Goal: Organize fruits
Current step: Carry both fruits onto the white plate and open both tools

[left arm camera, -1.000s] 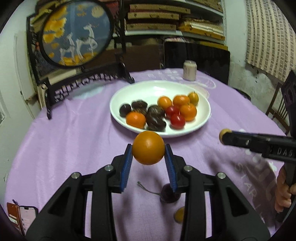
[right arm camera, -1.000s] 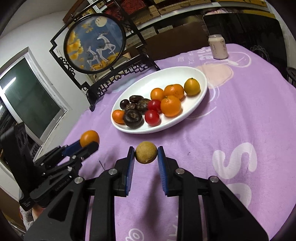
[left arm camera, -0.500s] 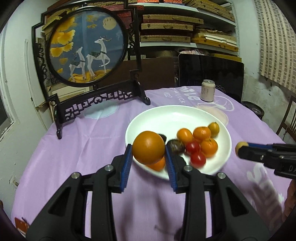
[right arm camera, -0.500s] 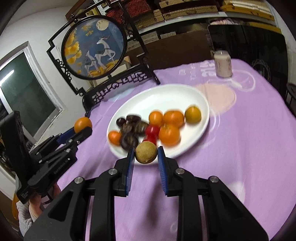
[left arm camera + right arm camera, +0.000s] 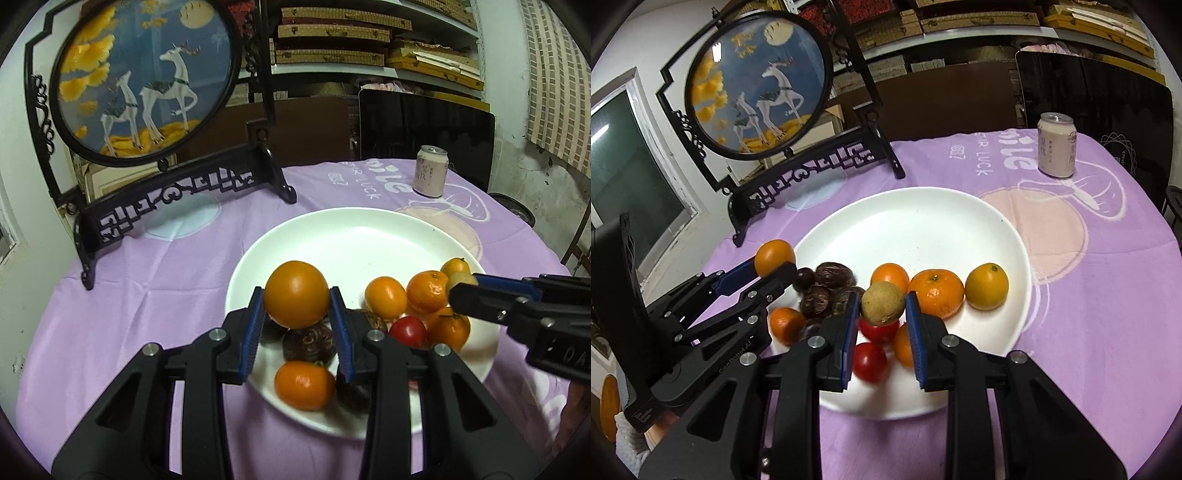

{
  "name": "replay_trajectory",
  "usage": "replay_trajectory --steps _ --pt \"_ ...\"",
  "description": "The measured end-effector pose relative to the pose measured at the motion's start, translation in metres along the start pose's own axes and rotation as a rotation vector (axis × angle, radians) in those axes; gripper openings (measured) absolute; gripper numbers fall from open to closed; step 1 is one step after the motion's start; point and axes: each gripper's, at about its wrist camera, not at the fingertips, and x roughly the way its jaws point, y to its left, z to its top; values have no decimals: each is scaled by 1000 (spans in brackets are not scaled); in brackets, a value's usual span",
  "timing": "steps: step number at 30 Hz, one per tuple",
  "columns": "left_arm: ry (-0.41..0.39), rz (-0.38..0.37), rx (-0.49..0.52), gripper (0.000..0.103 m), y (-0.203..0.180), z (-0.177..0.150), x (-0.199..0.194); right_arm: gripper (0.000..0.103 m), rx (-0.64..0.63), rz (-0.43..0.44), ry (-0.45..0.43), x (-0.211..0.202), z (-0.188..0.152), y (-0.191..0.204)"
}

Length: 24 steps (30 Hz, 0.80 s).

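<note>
A white plate (image 5: 343, 236) (image 5: 923, 218) on the purple tablecloth holds several oranges, dark passion fruits (image 5: 831, 275) and red tomatoes (image 5: 870, 362). My left gripper (image 5: 296, 295) is shut on an orange (image 5: 296, 293) and holds it above the plate's near left part; it also shows in the right wrist view (image 5: 774, 257). My right gripper (image 5: 882, 304) is shut on a small brownish-yellow fruit (image 5: 882, 303) above the tomatoes; it reaches in from the right in the left wrist view (image 5: 461, 284).
A framed round deer picture on a black stand (image 5: 147, 74) (image 5: 761, 88) stands at the back left of the table. A pale drink can (image 5: 430, 170) (image 5: 1056, 144) stands behind the plate at the right. Shelves and a dark chair back lie beyond.
Both grippers have moved forward with their fruits, from over the tablecloth to above the plate. The plate now looks nearer and larger in both views.
</note>
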Motion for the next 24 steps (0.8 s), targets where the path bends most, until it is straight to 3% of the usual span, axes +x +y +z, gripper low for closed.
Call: replay_trajectory --steps 8,11,12,17,20,24 --pt "22 12 11 39 -6 -1 23 27 -11 -35 7 20 4 -1" --pt "12 20 0 69 -6 0 23 35 21 -21 25 24 3 -7" --pt "2 22 -4 70 -5 0 20 38 38 -13 23 23 4 -10" --pt "-22 18 -24 71 3 1 2 45 122 24 -55 -11 8 -23" --pt "-70 50 -54 87 15 0 -24 59 179 63 -128 -45 9 -30" --pt "-103 62 -95 89 27 -7 -52 59 197 77 -174 -73 -2 -30"
